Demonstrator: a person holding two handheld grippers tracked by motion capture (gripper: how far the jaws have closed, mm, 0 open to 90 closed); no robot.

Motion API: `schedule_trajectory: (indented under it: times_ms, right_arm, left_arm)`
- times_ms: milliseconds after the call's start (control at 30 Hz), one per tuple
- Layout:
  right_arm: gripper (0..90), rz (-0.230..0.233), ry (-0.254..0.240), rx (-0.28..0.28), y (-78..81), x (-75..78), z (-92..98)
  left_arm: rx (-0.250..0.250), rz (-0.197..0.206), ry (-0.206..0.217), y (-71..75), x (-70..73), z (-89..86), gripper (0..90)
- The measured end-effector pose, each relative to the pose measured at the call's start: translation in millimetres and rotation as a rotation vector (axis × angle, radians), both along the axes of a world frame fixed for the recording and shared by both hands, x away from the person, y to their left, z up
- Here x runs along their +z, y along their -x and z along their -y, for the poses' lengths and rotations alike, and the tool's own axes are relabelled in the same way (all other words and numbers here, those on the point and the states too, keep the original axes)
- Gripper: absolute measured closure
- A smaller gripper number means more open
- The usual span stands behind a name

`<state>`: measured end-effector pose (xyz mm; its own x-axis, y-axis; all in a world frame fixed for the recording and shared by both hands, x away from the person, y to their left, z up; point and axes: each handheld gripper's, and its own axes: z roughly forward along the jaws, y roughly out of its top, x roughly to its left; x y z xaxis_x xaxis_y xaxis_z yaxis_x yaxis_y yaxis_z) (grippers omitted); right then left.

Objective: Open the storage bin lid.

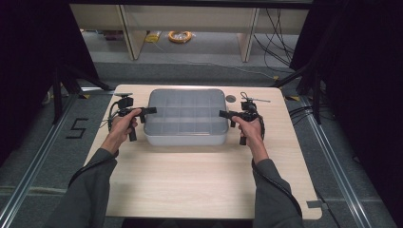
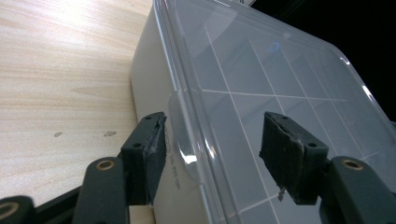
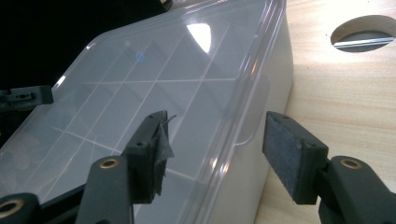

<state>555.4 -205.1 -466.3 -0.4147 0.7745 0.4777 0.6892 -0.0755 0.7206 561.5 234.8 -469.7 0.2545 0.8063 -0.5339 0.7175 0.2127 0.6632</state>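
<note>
A translucent grey compartment box [image 1: 185, 118] with a clear lid sits at the back middle of the wooden table [image 1: 199, 175]. My left gripper [image 1: 151, 110] is at the box's left end. In the left gripper view its jaws [image 2: 212, 140] stand apart astride the lid's edge tab [image 2: 180, 135], one pad beside the box wall and one over the lid [image 2: 261, 79]. My right gripper [image 1: 221, 113] is at the box's right end. Its jaws [image 3: 215, 140] straddle the lid tab [image 3: 254, 112] there, with gaps on both sides. Both grippers are open.
A round hole [image 1: 230, 99] in the tabletop lies just behind the box's right corner, also seen in the right gripper view [image 3: 362, 35]. A small metal tool [image 1: 254, 99] lies at the back right. Bare wood stretches in front of the box.
</note>
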Motion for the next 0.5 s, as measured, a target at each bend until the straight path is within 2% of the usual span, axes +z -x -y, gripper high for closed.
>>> schedule_trajectory:
  times_ms: [233,300,333,367,400,433,467,500]
  right_arm:
    - [45.8,-0.028,-0.025,-0.008,-1.5,0.7,-4.7]
    - [48.4,-0.008,-0.013,-0.009,-3.6,-1.2,-5.0]
    - [50.1,-0.011,-0.028,-0.001,-3.7,-0.6,-2.9]
    - [51.1,-0.027,-0.041,-0.017,-3.2,-0.4,-3.8]
    - [51.1,-0.027,-0.041,-0.017,-3.2,-0.4,-3.8]
    - [52.1,-0.008,-0.045,-0.022,-4.4,-2.2,-3.4]
    - [52.5,-0.016,-0.053,-0.028,-3.4,-1.7,-3.2]
    - [53.1,-0.065,-0.080,-0.047,-0.3,1.4,-5.1]
  left_arm:
    - [0.010,0.002,0.001,-0.8,1.1,0.7,43.9]
    - [0.014,0.005,-0.005,-0.1,2.2,-0.6,47.8]
    - [0.023,0.003,0.001,0.5,2.3,-1.4,50.0]
    - [0.029,-0.001,0.007,0.9,2.4,-1.6,50.6]
    - [0.029,-0.001,0.007,0.9,2.4,-1.6,51.2]
    - [0.034,0.000,0.005,1.3,2.7,-1.1,51.2]
    - [0.037,0.002,-0.001,1.9,3.4,-0.3,51.5]
    - [0.048,-0.001,0.002,2.5,4.0,0.6,51.7]
